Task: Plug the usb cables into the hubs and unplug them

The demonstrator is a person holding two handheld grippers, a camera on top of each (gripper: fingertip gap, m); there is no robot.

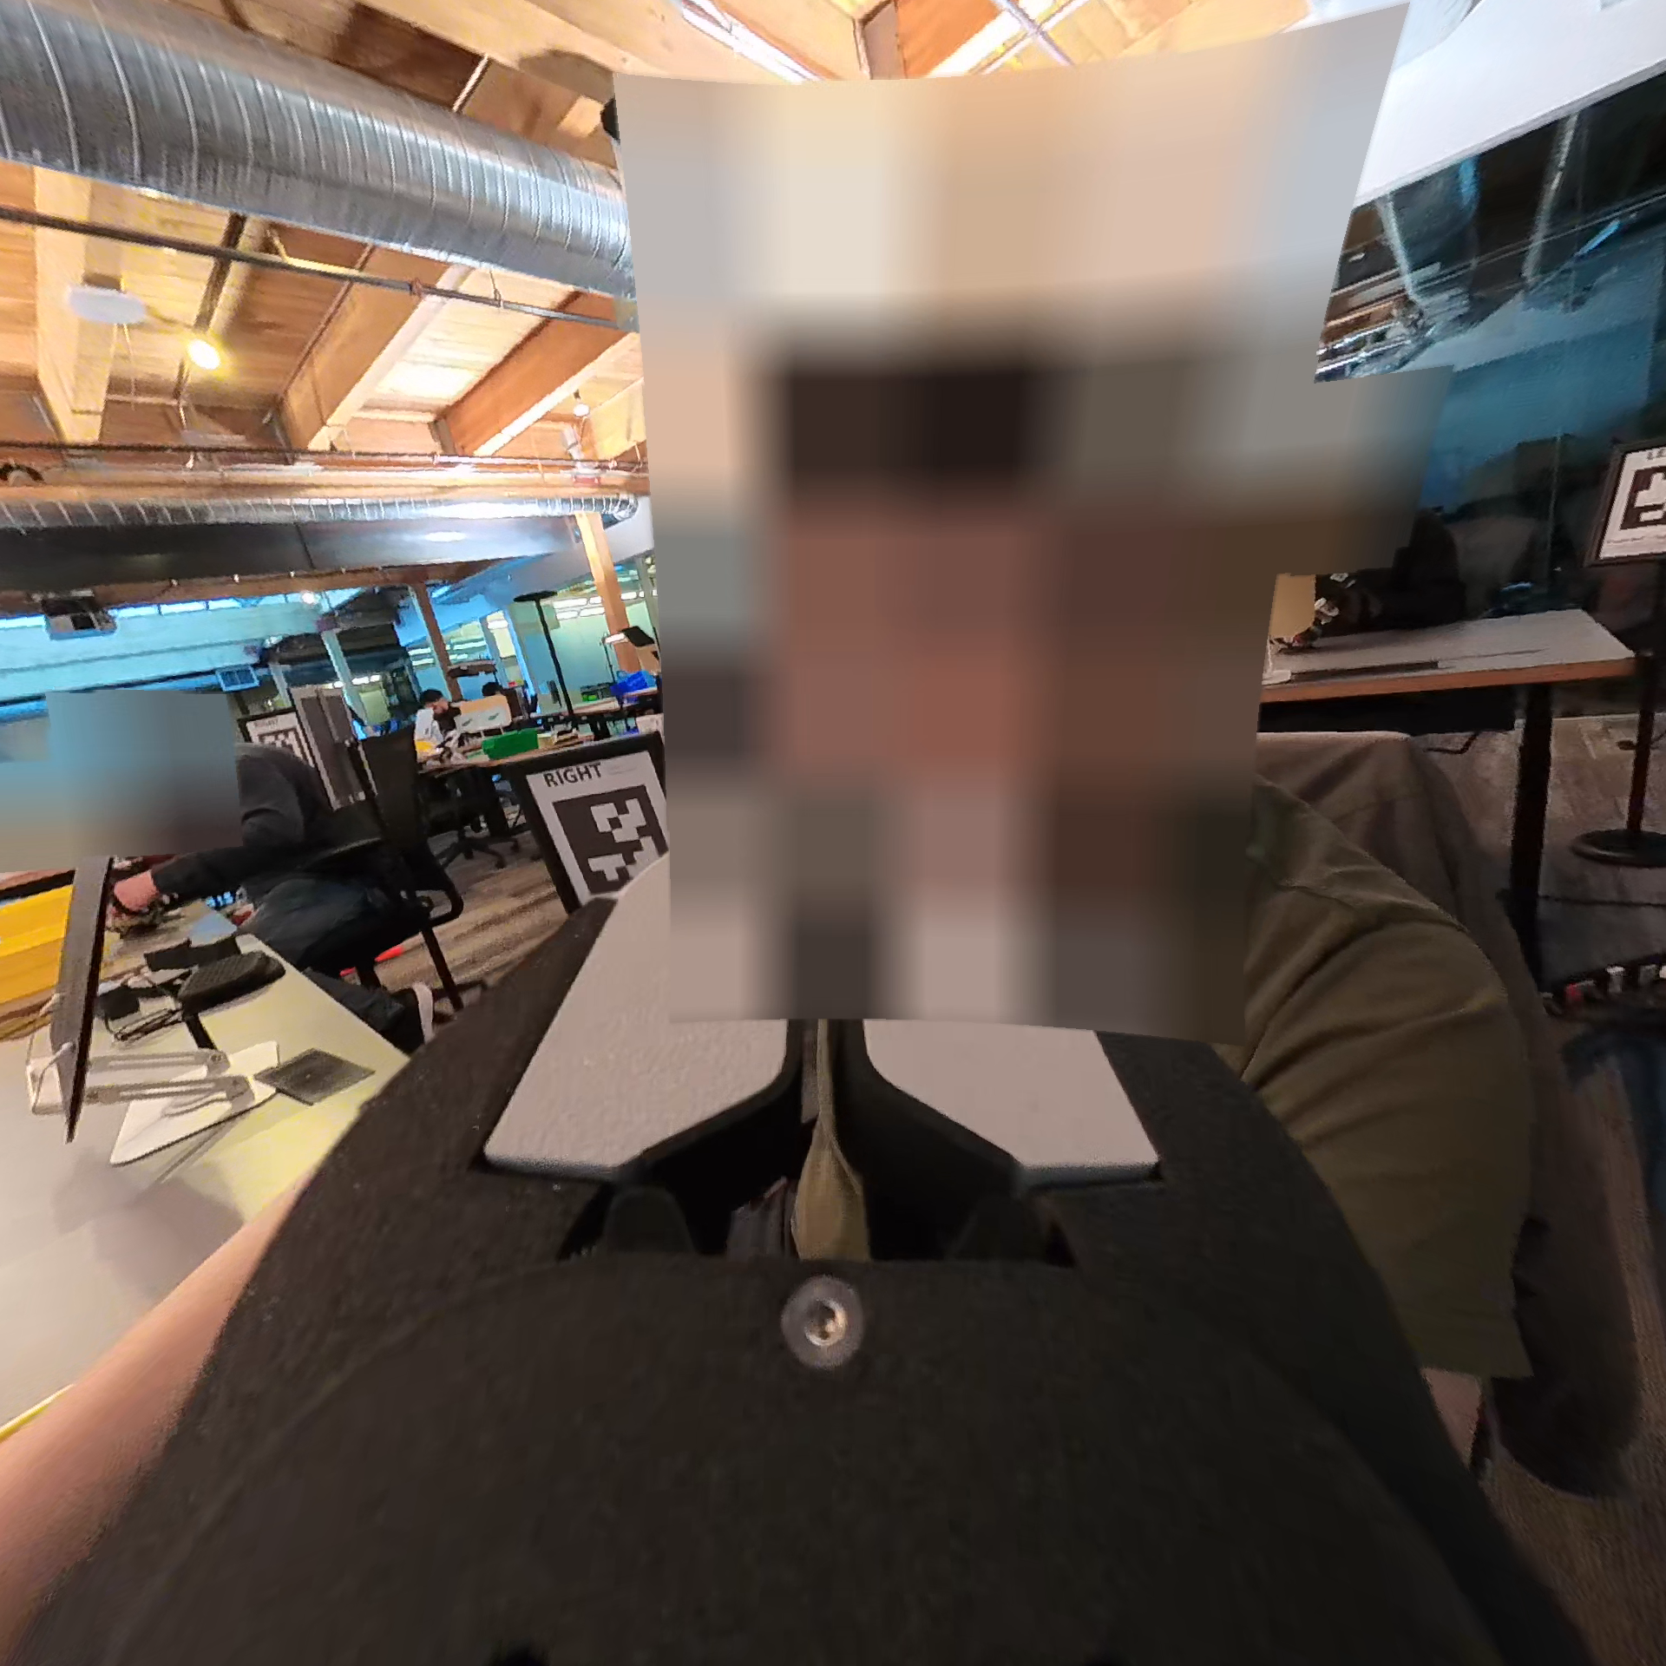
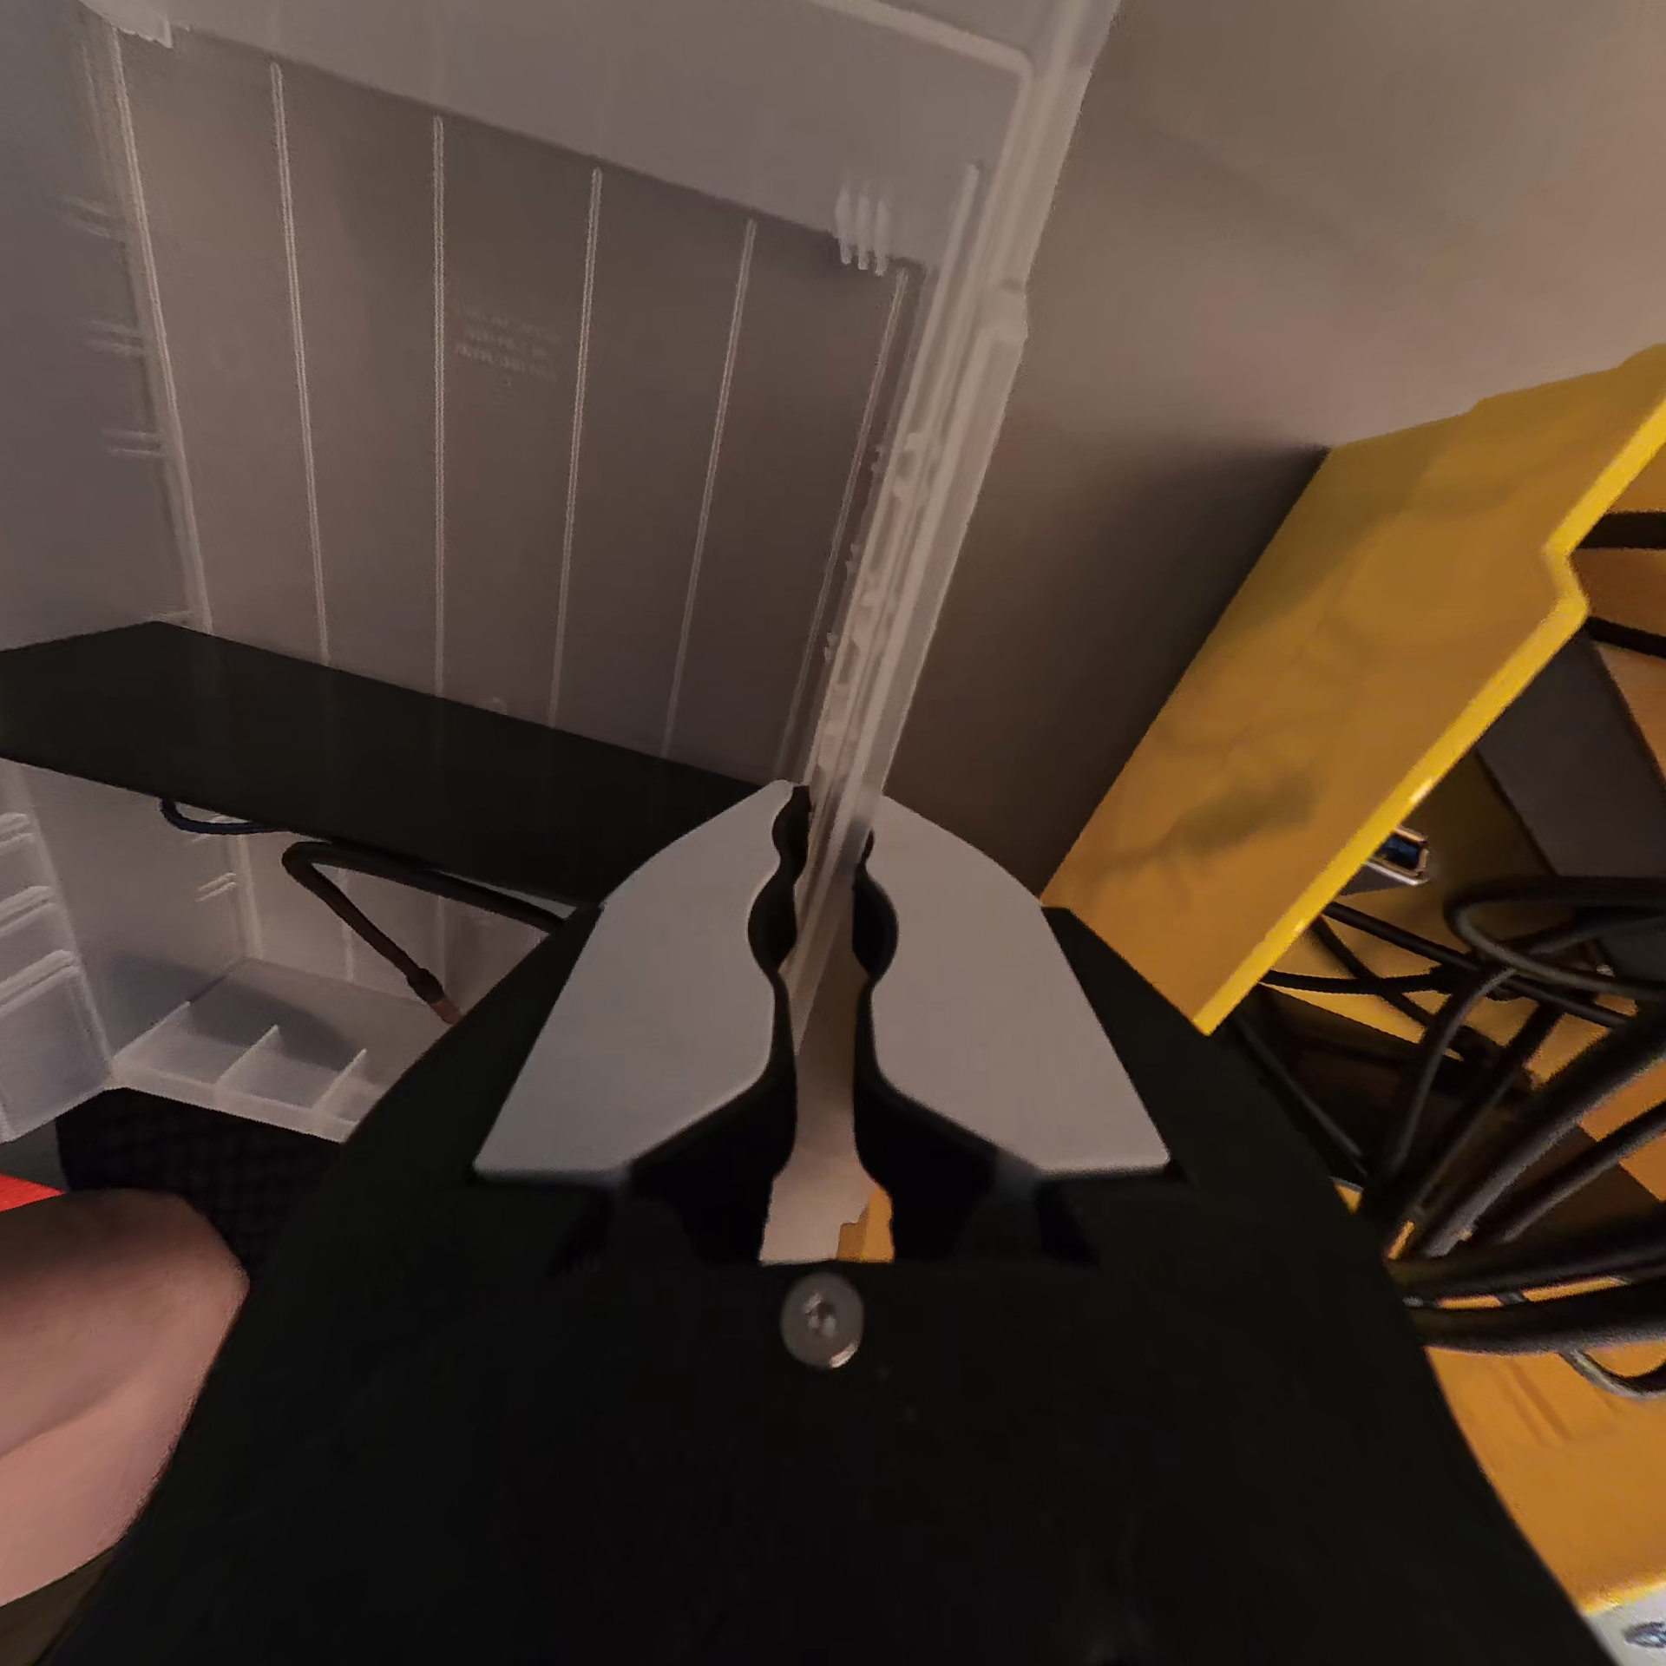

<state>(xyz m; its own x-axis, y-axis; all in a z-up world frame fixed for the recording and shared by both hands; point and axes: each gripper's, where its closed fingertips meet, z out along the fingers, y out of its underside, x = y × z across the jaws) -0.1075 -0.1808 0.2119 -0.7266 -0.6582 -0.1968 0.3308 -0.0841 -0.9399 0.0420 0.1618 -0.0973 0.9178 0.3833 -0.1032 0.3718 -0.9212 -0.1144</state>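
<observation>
My right gripper (image 2: 829, 838) is shut on the upright edge (image 2: 938, 451) of a clear ribbed plastic box (image 2: 505, 406); the edge runs between both pads. Inside the box lie a long black slab (image 2: 315, 721) and a dark cable (image 2: 361, 910). To the right, a yellow bin (image 2: 1307, 721) holds a tangle of black cables (image 2: 1487, 1127) and a grey hub with a blue port (image 2: 1406, 852). My left gripper (image 1: 816, 1037) points up at a person. Its fingertips are hidden behind a blurred patch. No cable or hub shows in the left wrist view.
In the left wrist view, a person's olive sleeve (image 1: 1352, 1082) is close on the right. A pale table (image 1: 135, 1172) with small parts is at the left, and a marker board (image 1: 604, 829) stands behind. A hand (image 2: 90, 1352) shows at the right view's lower left. My hands' fingertips stand some 50 cm from each other.
</observation>
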